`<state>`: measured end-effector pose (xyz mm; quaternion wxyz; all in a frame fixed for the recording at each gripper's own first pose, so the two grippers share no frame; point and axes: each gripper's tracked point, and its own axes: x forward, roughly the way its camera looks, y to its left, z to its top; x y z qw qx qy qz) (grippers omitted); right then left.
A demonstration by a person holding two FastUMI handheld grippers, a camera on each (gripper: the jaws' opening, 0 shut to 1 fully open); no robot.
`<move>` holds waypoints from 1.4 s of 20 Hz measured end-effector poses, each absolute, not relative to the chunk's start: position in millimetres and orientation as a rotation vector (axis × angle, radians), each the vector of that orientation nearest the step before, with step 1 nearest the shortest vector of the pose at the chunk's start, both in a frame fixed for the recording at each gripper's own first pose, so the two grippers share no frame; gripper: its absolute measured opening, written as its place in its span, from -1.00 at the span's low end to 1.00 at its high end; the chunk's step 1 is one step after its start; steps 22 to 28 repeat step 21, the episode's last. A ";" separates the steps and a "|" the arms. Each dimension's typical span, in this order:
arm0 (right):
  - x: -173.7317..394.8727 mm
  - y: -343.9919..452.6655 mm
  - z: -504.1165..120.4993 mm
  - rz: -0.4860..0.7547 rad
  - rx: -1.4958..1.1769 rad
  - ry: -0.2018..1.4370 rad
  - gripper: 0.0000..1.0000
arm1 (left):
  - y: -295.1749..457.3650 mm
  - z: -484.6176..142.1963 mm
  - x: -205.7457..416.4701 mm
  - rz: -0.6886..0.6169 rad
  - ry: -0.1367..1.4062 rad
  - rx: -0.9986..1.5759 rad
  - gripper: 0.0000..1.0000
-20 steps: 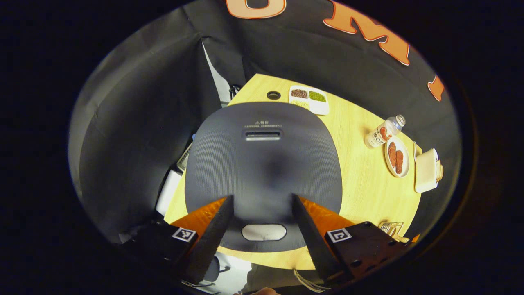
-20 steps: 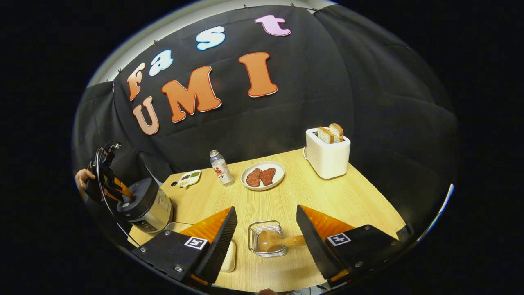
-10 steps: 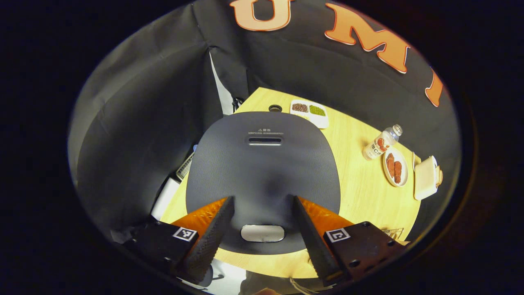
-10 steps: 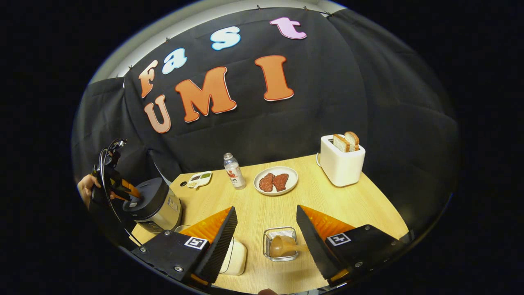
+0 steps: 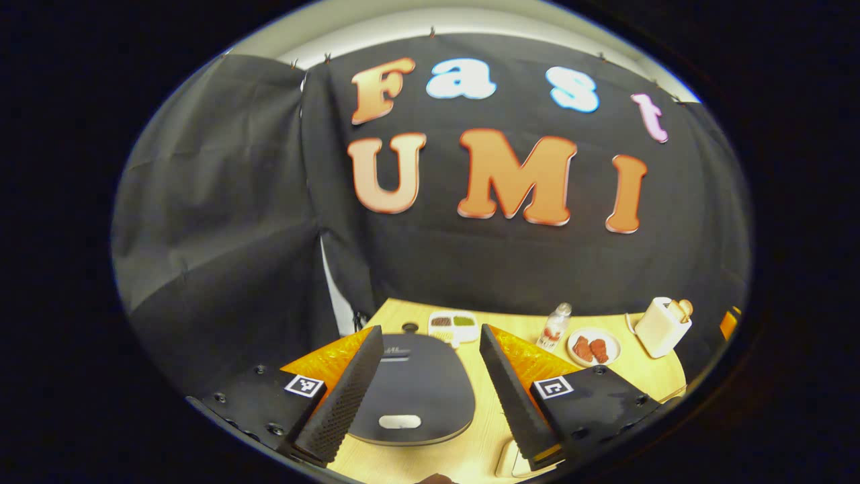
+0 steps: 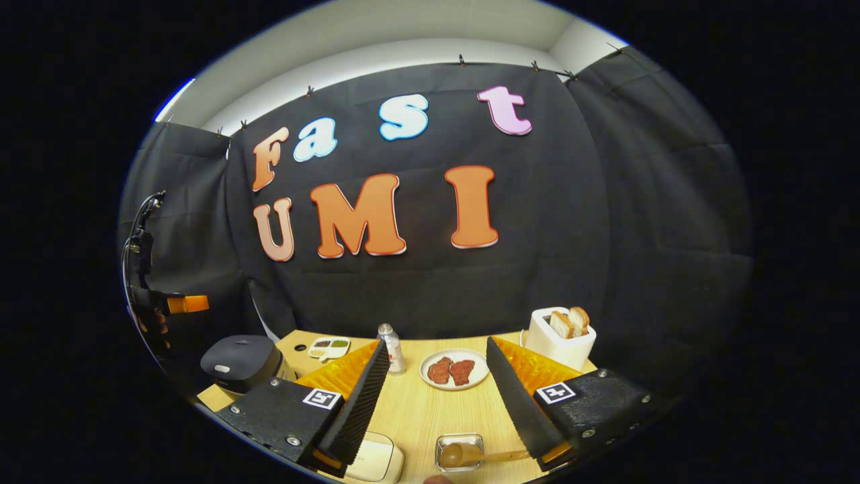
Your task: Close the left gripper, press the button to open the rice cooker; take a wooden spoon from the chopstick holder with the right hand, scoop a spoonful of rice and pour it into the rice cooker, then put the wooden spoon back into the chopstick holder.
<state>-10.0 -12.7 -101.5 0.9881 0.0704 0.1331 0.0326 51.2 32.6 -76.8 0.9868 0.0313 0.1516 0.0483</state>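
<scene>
1. In the left gripper view we see the left gripper with its jaws spread wide and nothing held between them.
2. The rice cooker lies in the gap between the jaws, below the fingertips and apart from them, with its lid shut. Its pale button sits near the lower end of the gap, closer to the left finger.
3. In the right gripper view the right gripper also stands wide open and grips nothing.
4. The chopstick holder rests on the wooden table low in that gap, nearer the right finger. The wooden spoon lies in it, bowl toward the left, handle running toward the right finger.
5. The rice cooker appears far left of the right gripper's jaws, well apart from them.
</scene>
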 end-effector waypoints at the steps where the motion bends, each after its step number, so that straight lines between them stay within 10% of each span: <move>1: -6.9 -10.0 -94.2 0.070 0.138 0.239 0.81 | 22.5 -67.5 44.5 0.083 0.258 0.072 0.99; 28: 0.1 68.6 -47.1 0.235 0.083 0.077 0.80 | -24.3 -12.9 -25.3 0.018 0.024 0.188 1.00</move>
